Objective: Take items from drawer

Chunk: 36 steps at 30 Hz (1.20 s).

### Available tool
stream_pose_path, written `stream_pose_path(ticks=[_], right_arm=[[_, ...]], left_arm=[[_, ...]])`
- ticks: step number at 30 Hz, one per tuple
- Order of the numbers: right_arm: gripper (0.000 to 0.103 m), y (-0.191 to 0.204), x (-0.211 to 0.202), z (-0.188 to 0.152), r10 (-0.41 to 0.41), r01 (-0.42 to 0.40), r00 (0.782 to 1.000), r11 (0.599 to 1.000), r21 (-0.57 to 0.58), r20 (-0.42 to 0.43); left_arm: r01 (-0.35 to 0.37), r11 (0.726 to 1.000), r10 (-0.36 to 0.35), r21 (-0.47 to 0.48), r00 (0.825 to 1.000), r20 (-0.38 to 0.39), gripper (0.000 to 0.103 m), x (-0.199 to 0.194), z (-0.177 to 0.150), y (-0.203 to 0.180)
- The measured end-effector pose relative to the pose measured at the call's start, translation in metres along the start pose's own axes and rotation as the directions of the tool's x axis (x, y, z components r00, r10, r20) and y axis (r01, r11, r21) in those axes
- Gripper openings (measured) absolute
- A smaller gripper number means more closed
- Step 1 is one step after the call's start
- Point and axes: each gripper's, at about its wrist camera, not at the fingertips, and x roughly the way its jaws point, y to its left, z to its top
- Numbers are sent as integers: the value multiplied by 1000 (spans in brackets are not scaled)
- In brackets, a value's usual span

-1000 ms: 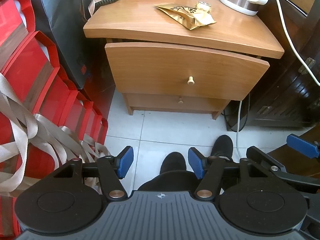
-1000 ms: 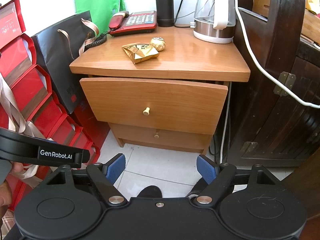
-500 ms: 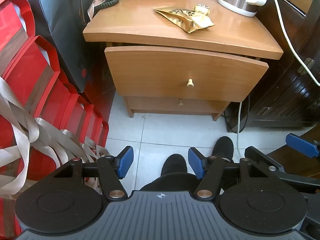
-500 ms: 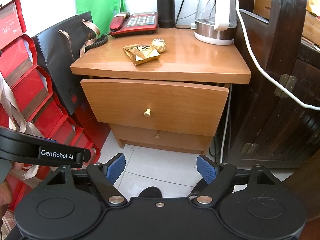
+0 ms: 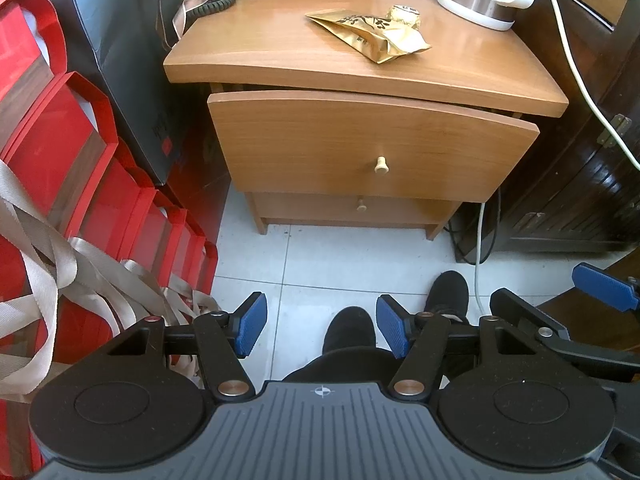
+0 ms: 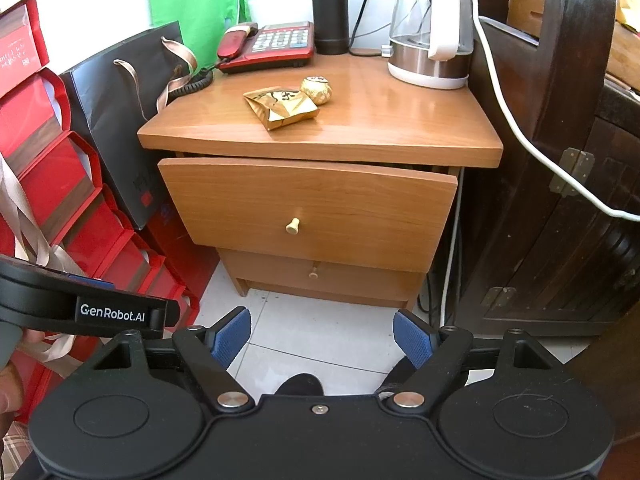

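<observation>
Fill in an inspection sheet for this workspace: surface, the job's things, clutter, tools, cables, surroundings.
Surface: wooden nightstand top, mostly bare at the front.
Job's things: top drawer slightly open, contents hidden; knob free; gold packet and gold ball touching on top.
Clutter: red phone, black flask, kettle at the back.
Tools: left tool and right tool both open, empty, low over the floor, short of the drawer.
Cables: white cable hangs at the right; coiled phone cord off the left edge.
Surroundings: red boxes and black bag left, dark cabinet right, tiled floor.
</observation>
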Motion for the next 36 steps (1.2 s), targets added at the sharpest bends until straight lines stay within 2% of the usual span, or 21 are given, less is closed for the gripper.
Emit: stream_pose_path(ticks=[36], right_arm=[[77,0,6,13,-8,8,1000,1000,-5,3]], left_arm=[[-5,1000,5,4,1000,9,64,0,10,-2]])
